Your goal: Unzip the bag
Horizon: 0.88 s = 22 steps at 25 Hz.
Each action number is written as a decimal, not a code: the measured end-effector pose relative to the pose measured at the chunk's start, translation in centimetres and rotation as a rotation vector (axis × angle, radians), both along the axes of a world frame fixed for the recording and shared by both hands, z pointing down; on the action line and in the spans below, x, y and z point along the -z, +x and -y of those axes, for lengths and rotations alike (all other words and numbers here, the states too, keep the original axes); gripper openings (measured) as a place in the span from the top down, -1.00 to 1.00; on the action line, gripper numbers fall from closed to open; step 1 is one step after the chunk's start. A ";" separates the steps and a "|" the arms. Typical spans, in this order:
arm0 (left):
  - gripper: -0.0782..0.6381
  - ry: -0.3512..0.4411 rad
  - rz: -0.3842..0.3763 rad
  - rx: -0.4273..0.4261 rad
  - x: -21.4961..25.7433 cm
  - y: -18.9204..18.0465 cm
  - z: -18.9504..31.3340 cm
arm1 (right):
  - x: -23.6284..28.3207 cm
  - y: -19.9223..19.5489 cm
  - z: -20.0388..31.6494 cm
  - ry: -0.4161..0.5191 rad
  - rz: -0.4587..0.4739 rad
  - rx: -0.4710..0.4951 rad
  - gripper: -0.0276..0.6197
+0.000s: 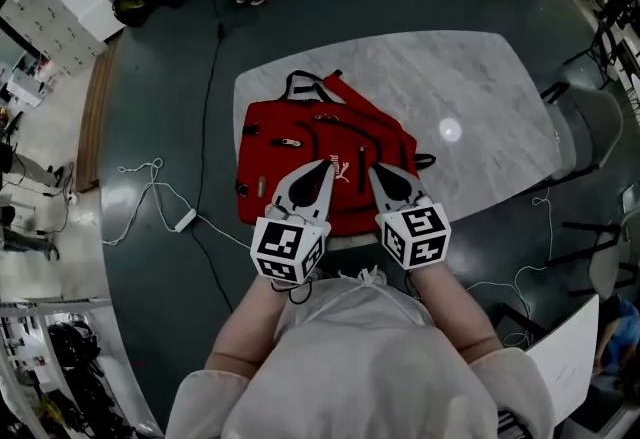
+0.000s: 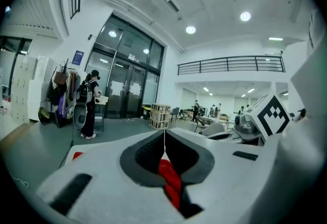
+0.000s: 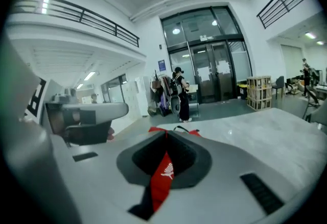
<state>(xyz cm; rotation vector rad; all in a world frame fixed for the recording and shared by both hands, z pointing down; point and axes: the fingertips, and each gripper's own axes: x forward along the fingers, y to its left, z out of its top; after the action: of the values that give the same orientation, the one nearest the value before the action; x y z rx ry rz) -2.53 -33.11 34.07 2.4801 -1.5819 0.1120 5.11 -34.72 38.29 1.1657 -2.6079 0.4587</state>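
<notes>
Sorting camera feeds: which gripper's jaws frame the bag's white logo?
The right gripper: the white logo on the red bag shows between its jaws; the left gripper shows only plain red fabric.

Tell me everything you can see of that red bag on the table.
The red bag is a fabric backpack lying flat on the pale marble-look table. It has black zips, a black carry loop at its far end and a small white logo. Its zips look closed. The left gripper and right gripper are over its near half, jaws together; whether they touch it is unclear.
</notes>
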 end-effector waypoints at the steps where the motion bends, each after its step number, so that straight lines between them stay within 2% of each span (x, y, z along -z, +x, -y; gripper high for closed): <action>1: 0.72 0.017 -0.020 -0.004 1.0 -0.1 0.1 | 1.0 -0.3 0.0 0.016 0.019 0.000 0.82; 7: 0.73 0.115 -0.112 -0.084 6.0 0.8 0.0 | 5.1 -1.7 -0.3 0.084 0.024 0.014 0.82; 9: 0.73 0.149 -0.096 -0.092 7.1 1.0 -0.1 | 6.1 -2.1 -0.4 0.106 0.022 0.016 0.83; 13: 0.73 0.192 -0.015 -0.091 7.6 1.1 0.2 | 6.7 -2.4 -0.3 0.130 0.002 0.011 0.83; 22: 0.73 0.181 -0.022 -0.081 7.2 0.9 0.6 | 6.7 -1.8 -0.1 0.155 -0.030 -0.009 0.83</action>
<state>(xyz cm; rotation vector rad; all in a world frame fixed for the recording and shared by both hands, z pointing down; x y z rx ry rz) -1.59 -33.73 26.88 2.6730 -1.5461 -0.0490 3.35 -34.59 31.63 1.2213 -2.6528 0.2422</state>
